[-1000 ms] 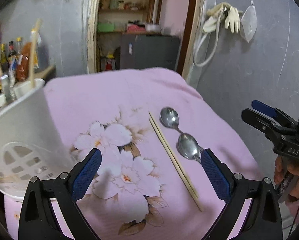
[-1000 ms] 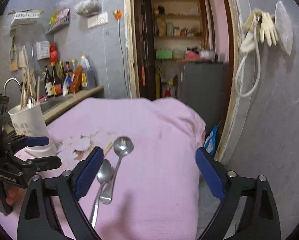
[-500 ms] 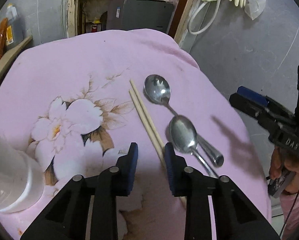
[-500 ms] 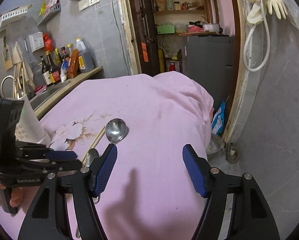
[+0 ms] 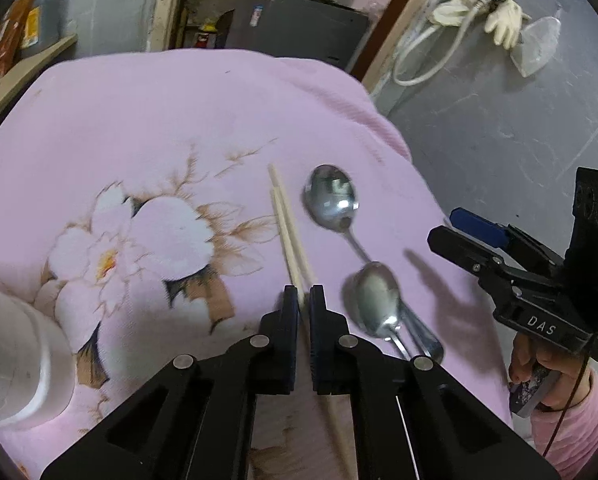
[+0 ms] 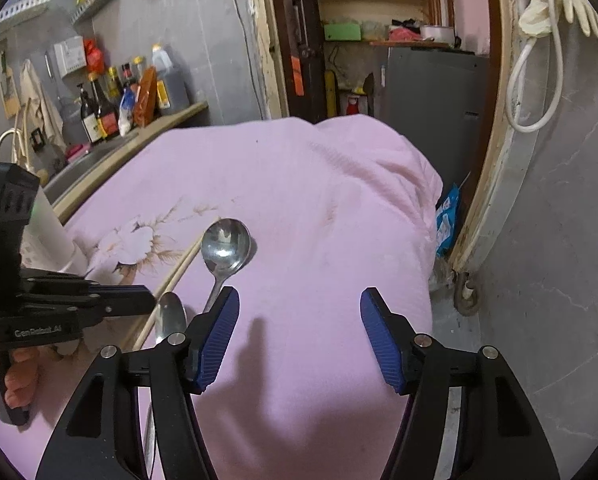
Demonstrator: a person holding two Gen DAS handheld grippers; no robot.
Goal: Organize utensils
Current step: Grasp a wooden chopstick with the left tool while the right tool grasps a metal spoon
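A pair of pale wooden chopsticks (image 5: 285,224) lies on the pink floral cloth (image 5: 147,128). My left gripper (image 5: 303,294) is shut on the chopsticks at about mid-length. Right of them lie two metal spoons, the far spoon (image 5: 331,198) and the near spoon (image 5: 375,296), with their handles crossing. In the right wrist view the far spoon (image 6: 225,246) lies just ahead of the left finger of my right gripper (image 6: 299,292). Its jaws are closing, and only bare cloth is between them. A white utensil holder (image 5: 15,352) stands at the left edge.
The cloth drops off the table's right side toward a grey floor (image 6: 539,280). A counter with bottles (image 6: 115,108) and a sink runs along the left. A doorway with a grey cabinet (image 6: 431,92) is behind. A hand in a pink sleeve (image 5: 555,380) holds the right gripper.
My left gripper went from wide open to shut on the chopsticks while moving forward and down. The holder slid to the left edge of its view. My right gripper's jaws narrowed as it neared the spoons.
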